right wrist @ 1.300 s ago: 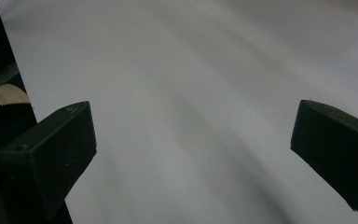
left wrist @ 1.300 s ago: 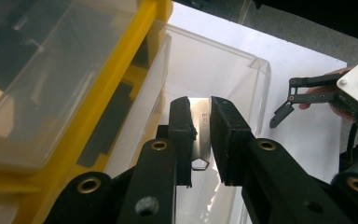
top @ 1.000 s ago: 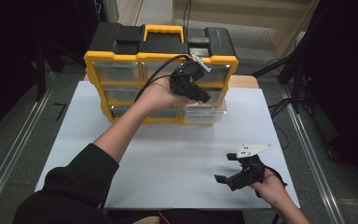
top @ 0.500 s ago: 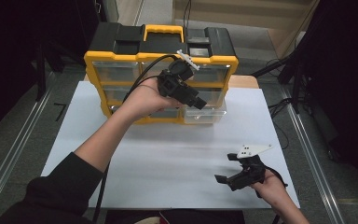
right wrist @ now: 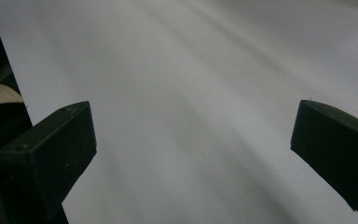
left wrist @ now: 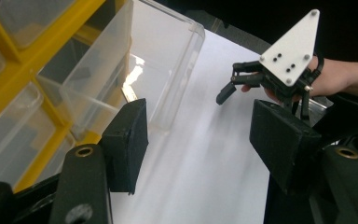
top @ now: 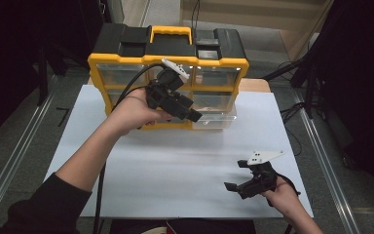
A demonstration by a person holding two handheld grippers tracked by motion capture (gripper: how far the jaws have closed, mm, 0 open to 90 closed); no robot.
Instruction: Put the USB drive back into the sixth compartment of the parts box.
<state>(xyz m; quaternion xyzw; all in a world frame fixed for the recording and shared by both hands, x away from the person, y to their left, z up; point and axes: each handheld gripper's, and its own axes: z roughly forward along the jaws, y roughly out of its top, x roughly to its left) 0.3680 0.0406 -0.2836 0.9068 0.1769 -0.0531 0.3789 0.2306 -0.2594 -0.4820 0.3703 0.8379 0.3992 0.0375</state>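
the left gripper [left wrist: 196, 140] has its jaws spread wide with nothing between them, and one jaw sits just beside the front corner of a clear plastic drawer [left wrist: 135, 70] that stands pulled out of its slot. that placement suggests the drawer is the thing being worked: the jaws are parted enough to take its front wall, but i cannot tell whether the near jaw touches the plastic or hangs just short of it. in the high view the left gripper [top: 187, 111] is angled down and to the right, which points its jaws at the pulled-out drawer [top: 214, 114] in the lower right of the yellow and black organiser [top: 168, 44]. the drawer looks empty from here, though glare on the plastic hides part of its floor.

the organiser stands at the far edge of the white surface [top: 175, 165], drawers facing the person, so each one slides out toward the hands.

the right gripper [top: 241, 178] is well apart from all this, near the front right of the surface. its jaws are also open and hold nothing; its own view looks down on bare white surface [right wrist: 191, 93]. it seems parked out of the way, leaving the left hand [top: 131, 109] room to handle the drawer alone.
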